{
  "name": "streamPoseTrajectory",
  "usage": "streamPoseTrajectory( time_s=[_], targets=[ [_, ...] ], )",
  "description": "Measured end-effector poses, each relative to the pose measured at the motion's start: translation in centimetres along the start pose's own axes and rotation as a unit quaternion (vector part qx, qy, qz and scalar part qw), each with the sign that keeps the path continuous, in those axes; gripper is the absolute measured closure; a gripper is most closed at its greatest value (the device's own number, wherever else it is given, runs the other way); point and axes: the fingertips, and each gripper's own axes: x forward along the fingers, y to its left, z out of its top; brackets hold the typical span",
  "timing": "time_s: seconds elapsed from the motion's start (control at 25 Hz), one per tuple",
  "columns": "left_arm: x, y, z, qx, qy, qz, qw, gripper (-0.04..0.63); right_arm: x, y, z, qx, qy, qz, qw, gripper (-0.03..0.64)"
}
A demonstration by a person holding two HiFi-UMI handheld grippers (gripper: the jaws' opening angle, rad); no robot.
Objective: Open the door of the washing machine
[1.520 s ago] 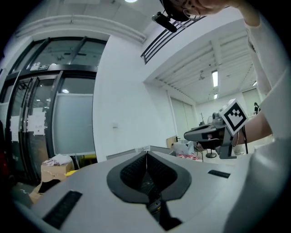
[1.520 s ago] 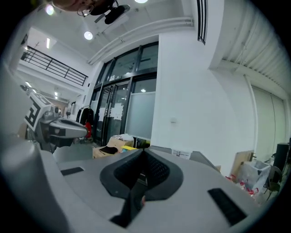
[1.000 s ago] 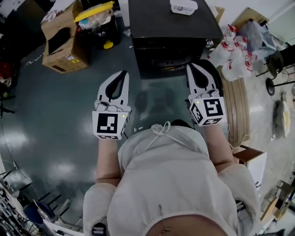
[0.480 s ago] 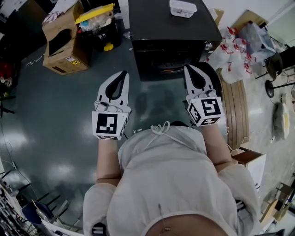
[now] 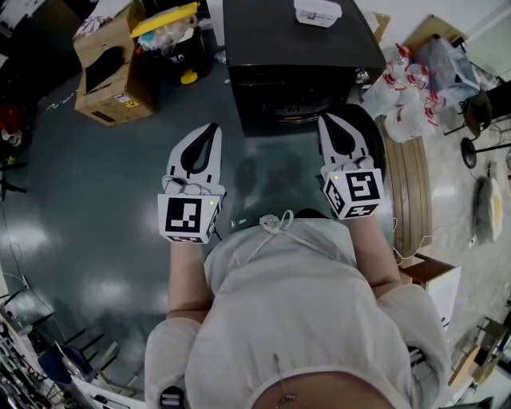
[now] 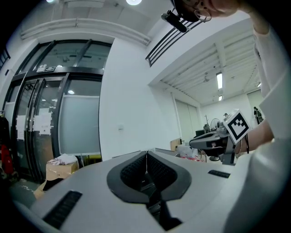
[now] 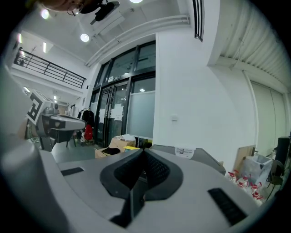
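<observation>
A black washing machine (image 5: 299, 44) stands on the dark floor straight ahead of me in the head view. Its round front door (image 5: 289, 102) is closed, as far as I can see from above. My left gripper (image 5: 213, 126) hovers in front of the machine's left corner, jaws shut and empty. My right gripper (image 5: 326, 118) is held close to the door's right side, also shut with nothing in it; I cannot tell whether it touches. In the right gripper view the shut jaws (image 7: 143, 152) point over the machine's top (image 7: 202, 158). In the left gripper view the left gripper (image 6: 146, 153) is shut too.
A white box (image 5: 318, 11) lies on the machine's top. Left of the machine are a cardboard box (image 5: 108, 68) and a yellow-lidded bin (image 5: 164, 28). White plastic bags (image 5: 403, 100) and a round wooden board (image 5: 409, 188) sit to the right.
The right gripper has shifted slightly to the left, beside the door. The left gripper has stayed put, and both stay shut.
</observation>
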Motion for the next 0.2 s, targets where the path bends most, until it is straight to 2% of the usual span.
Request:
streamPoseTrajectory(
  time_s=[0.2],
  targets=[
    [-0.20,-0.01,-0.02,-0.004,-0.001,0.006,1.0000,0.574,-0.30,0.27,0.10,0.006,-0.006,0.008,1.000,0.615]
  ],
)
